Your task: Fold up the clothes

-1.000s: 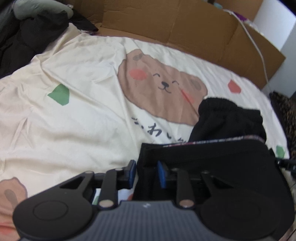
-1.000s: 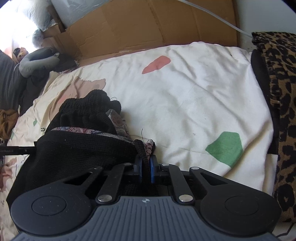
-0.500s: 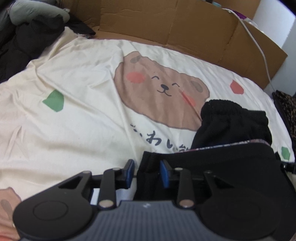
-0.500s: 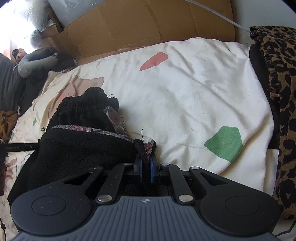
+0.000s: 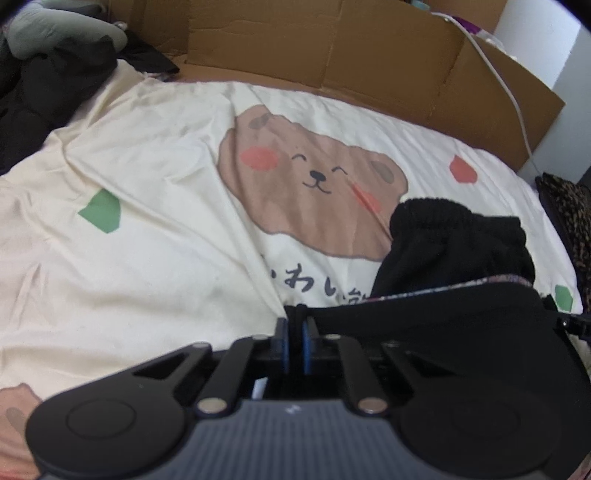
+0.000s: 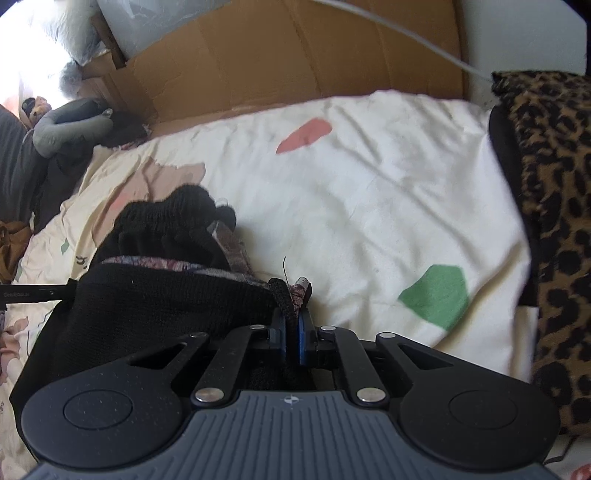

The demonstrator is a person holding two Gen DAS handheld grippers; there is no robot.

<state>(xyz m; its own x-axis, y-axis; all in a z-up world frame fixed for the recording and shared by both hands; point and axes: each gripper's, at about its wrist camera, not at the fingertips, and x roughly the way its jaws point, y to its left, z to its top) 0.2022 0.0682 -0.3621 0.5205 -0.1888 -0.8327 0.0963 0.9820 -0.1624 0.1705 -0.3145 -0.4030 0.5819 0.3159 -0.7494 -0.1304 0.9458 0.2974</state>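
Note:
A black knit garment (image 5: 454,243) with a patterned inner edge lies on the cream bedsheet (image 5: 155,229) printed with a bear. My left gripper (image 5: 294,334) has closed on the garment's near left corner, its blue pads pinching the black fabric. In the right wrist view the same black garment (image 6: 166,295) stretches to the left, and my right gripper (image 6: 291,328) is shut on its near right corner, where black knit and patterned trim bunch between the pads. The edge between the two grippers is held taut above the sheet.
Brown cardboard (image 5: 369,55) lines the far side of the bed. Dark clothes and a grey item (image 5: 55,33) pile at the far left. A leopard-print fabric (image 6: 554,221) lies along the right edge. A white cable (image 5: 513,96) runs over the cardboard.
The left gripper's pads, apart beside the garment's corner before, have closed onto the black fabric. The right gripper has kept its grip and barely moved.

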